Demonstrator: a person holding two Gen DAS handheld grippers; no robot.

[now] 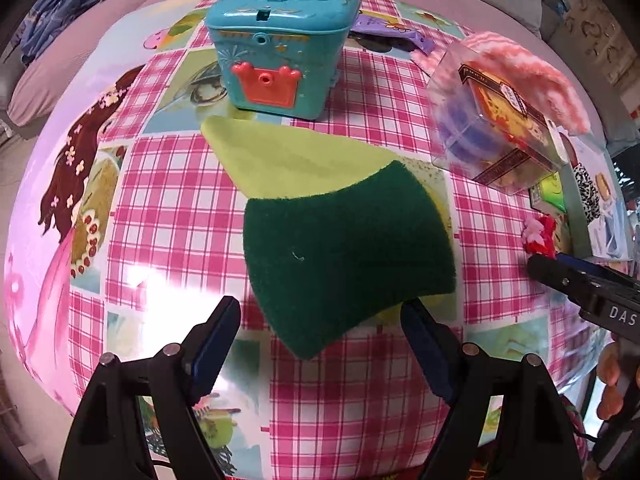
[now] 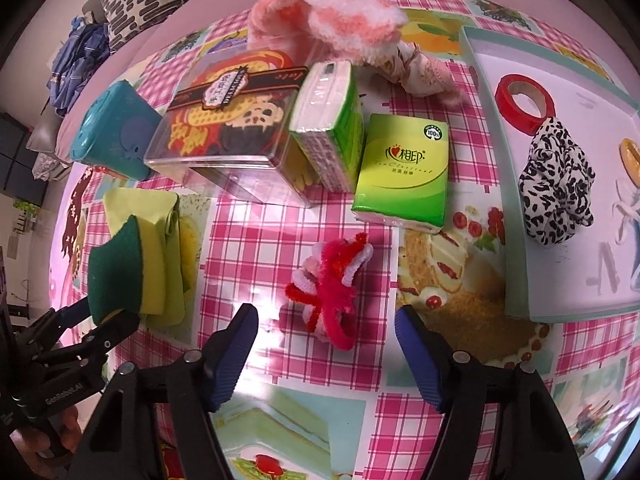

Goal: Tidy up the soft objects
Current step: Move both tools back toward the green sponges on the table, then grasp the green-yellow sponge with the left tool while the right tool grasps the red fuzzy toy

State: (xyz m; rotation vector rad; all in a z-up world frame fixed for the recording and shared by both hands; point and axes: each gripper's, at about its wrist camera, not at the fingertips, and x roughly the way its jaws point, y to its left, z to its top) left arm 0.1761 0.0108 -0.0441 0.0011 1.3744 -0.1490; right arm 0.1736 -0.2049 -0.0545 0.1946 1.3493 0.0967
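Green sponge [image 1: 344,248] is seen between the spread, untouching pads of the left gripper [image 1: 320,344], the red-and-white fuzzy bundle [image 2: 332,284] before the likewise released right gripper [image 2: 326,352]; only a spotted cloth [image 2: 556,184] is lodged in the tray [image 2: 492,128].

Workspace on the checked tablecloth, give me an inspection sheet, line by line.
Surface: checked tablecloth, glare patches.
Job's things: green sponge on yellow cloth; pipe-cleaner bundle; spotted scrunchie on tray; pink knit.
Clutter: teal box, clear gift box, tissue packs, red tape roll.
Grippers: left gripper open around sponge; right gripper open over bundle.
Cables: nothing seen.
Surroundings: cushions, bedding.
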